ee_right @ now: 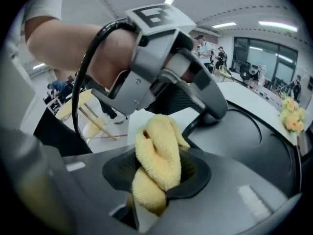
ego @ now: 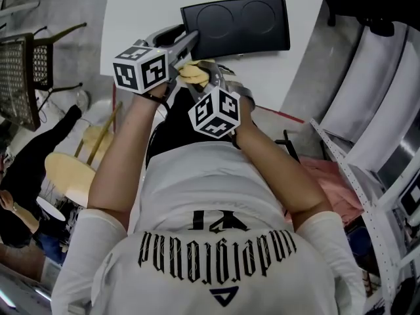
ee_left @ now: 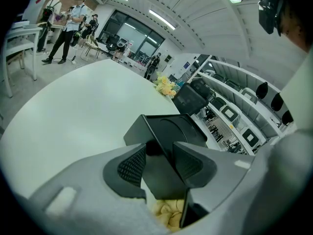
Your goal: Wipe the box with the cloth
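Note:
A black box (ego: 235, 26) with two round recesses lies on the white table (ego: 144, 5). My left gripper (ego: 187, 43) is shut on the box's near left edge; in the left gripper view the box (ee_left: 168, 129) wall sits pinched between the two pads of the left gripper (ee_left: 161, 163). My right gripper (ego: 202, 79) is shut on a bunched yellow cloth (ego: 195, 74), held just off the box's near left corner beside the left gripper. The right gripper view shows the cloth (ee_right: 159, 153) standing up between the right gripper's jaws (ee_right: 159, 173), with the left gripper (ee_right: 161, 67) and the box (ee_right: 254, 146) beyond. A bit of cloth (ee_left: 168, 214) shows under the left jaws.
Round wooden stools (ego: 69, 169) and a woven chair (ego: 20, 71) stand on the floor at left, with a person in black (ego: 26, 169). A metal rack (ego: 374, 176) runs along the right. A yellow plush (ee_left: 166, 86) sits on the table's far side. People stand far off.

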Action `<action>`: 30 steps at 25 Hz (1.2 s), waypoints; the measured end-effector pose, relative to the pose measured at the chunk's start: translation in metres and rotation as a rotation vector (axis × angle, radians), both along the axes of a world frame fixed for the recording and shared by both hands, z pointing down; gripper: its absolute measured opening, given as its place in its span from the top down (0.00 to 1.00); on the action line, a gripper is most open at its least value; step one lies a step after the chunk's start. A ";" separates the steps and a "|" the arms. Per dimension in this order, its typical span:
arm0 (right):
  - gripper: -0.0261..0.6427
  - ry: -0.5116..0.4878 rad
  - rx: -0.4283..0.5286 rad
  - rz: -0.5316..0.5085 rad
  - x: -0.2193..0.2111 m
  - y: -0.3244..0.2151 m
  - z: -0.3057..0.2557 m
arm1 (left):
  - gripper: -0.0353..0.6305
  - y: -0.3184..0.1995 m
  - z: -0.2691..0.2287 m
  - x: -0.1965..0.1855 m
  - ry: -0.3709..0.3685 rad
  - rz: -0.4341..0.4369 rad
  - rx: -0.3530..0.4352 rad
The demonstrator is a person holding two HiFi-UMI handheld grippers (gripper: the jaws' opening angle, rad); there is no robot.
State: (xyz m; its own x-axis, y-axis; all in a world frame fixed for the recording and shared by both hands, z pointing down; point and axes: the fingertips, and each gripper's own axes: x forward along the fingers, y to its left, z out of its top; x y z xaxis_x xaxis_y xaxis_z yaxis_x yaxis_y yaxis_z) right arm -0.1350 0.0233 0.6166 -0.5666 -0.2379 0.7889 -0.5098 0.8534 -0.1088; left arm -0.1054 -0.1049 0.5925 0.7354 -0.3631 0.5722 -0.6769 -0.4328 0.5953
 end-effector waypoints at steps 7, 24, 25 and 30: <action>0.77 0.080 0.043 0.038 0.051 -0.009 0.007 | 0.67 -0.001 -0.001 0.002 0.001 0.003 0.005; 0.77 0.004 0.039 0.095 0.050 -0.014 -0.022 | 0.67 -0.001 0.000 0.002 -0.005 0.010 0.005; 0.77 0.004 0.042 0.108 0.057 -0.016 -0.025 | 0.67 0.000 0.000 0.002 -0.006 0.011 0.004; 0.77 0.041 0.046 0.217 0.126 -0.032 -0.029 | 0.67 0.000 0.001 0.001 -0.015 0.017 0.002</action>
State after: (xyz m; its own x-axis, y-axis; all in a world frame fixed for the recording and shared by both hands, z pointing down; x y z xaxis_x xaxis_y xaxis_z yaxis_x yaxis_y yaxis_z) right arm -0.0093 -0.0084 0.5875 -0.4661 -0.3870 0.7956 -0.6855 0.7265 -0.0482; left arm -0.1041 -0.1052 0.5938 0.7330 -0.3520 0.5820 -0.6781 -0.4457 0.5844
